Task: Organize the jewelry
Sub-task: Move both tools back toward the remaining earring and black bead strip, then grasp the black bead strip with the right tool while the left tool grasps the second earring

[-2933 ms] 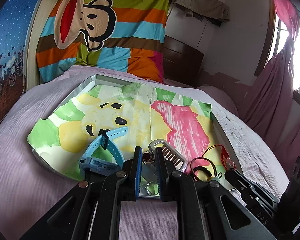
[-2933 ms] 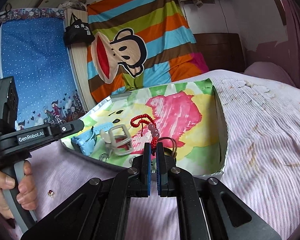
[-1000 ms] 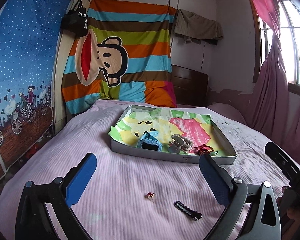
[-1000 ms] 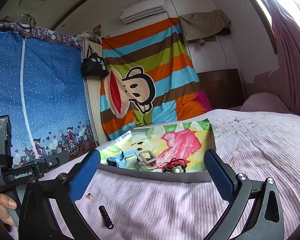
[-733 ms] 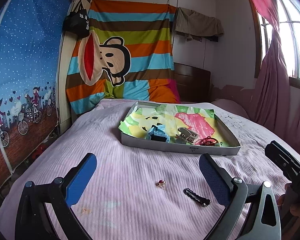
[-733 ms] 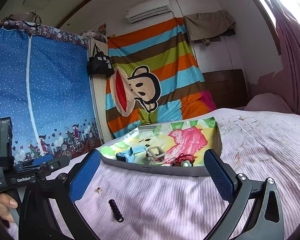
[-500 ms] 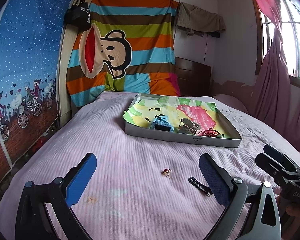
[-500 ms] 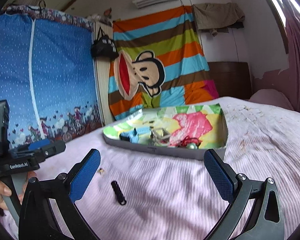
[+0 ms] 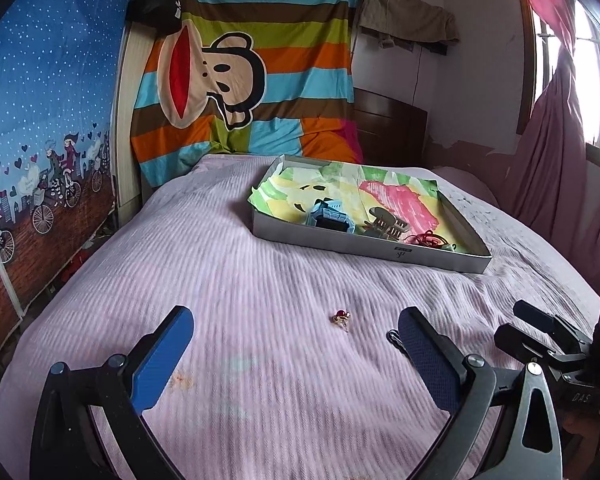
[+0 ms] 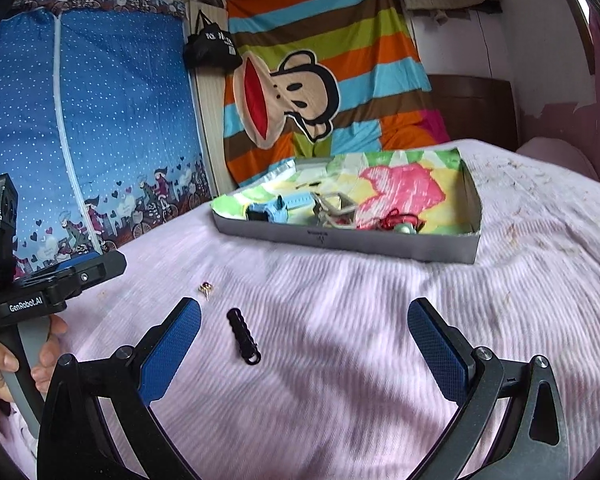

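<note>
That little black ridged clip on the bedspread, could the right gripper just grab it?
Probably yes: the black ridged hair clip lies alone on the pink bedspread, just ahead of the open right gripper, nothing between.

Pink bed: tray, ring, black clip.

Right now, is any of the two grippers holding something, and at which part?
Nothing is held. The left gripper and the right gripper are both open over the bed, with the earring and the black clip lying loose.

Bright window daylight, blurred bedspread, dark fisheye-warped corners.
</note>
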`<state>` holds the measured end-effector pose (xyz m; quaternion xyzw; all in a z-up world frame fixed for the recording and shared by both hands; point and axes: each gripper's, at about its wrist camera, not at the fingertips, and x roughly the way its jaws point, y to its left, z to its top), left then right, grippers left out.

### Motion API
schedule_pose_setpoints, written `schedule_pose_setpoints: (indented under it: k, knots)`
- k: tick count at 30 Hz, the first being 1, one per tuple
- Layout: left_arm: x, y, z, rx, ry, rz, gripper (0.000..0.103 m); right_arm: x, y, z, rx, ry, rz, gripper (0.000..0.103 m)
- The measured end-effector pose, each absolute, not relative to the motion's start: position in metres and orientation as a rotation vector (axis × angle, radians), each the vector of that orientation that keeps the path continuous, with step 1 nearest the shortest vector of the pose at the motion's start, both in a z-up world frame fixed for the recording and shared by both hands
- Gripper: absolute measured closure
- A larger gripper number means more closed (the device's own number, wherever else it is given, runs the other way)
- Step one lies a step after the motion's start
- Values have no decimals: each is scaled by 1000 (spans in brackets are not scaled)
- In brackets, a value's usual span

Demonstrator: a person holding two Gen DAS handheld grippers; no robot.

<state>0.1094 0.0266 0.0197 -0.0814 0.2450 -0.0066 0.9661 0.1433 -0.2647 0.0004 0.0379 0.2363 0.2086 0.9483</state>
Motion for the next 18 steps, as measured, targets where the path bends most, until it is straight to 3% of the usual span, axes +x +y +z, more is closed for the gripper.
schedule_pose_setpoints:
  k: [8,11,13,18]
  knots:
    - [126,25,13,-162,568,-61,0,150,-255,-10,65,520,456,2]
    - [134,23,9,-168,596,-93,8,150,-248,-11,42,529,478,12]
    - [139,22,6,-173,620,-115,12,151,-243,-13,25,541,495,25]
    - [150,19,-3,-188,670,-154,26,153,-233,-18,-8,572,546,38]
